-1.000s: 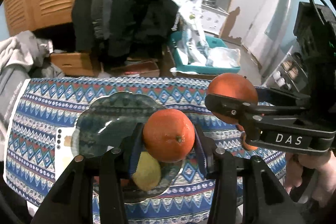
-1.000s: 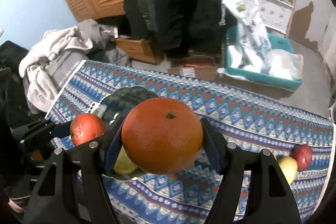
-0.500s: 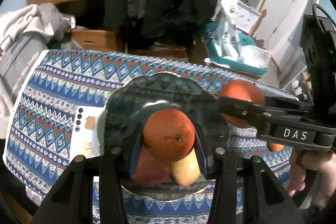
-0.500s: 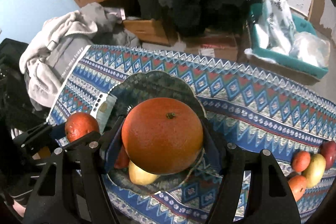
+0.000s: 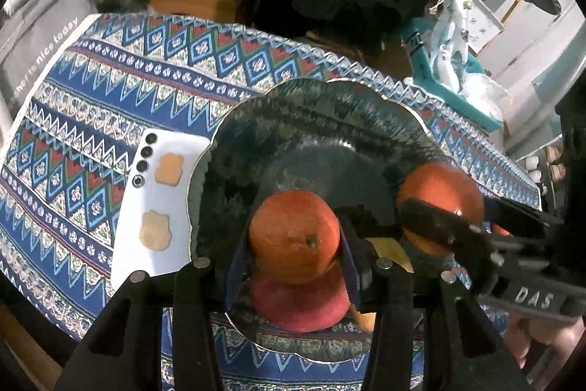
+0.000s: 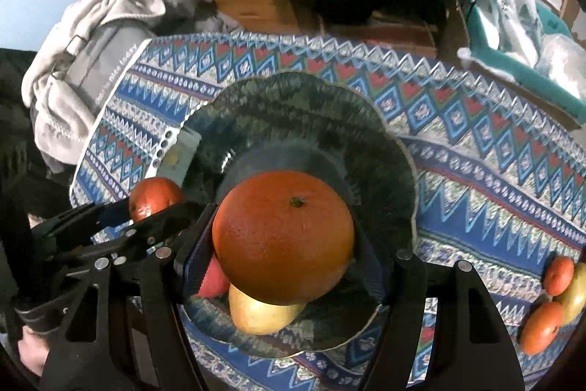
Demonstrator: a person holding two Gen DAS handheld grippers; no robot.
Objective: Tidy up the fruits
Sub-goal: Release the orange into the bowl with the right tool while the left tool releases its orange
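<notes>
My left gripper (image 5: 293,240) is shut on a small orange (image 5: 293,237) and holds it over the near part of the dark green scalloped plate (image 5: 315,120). My right gripper (image 6: 282,237) is shut on a large orange (image 6: 282,233) over the same plate (image 6: 293,112). A red apple (image 5: 296,303) and a yellow pear (image 6: 260,314) lie on the plate under the held fruit. The right gripper with its orange (image 5: 439,193) shows at the right of the left wrist view. The left gripper with its orange (image 6: 154,196) shows at the left of the right wrist view.
A white phone (image 5: 154,207) lies on the patterned tablecloth (image 5: 91,105) left of the plate, partly under its rim. Two small oranges (image 6: 542,325) and a yellow fruit (image 6: 575,292) lie at the table's right end. Grey clothes (image 6: 84,61) hang beyond the left edge.
Both grippers have moved forward and down over the plate with their oranges. The plate now looks larger and sits right beneath them.
</notes>
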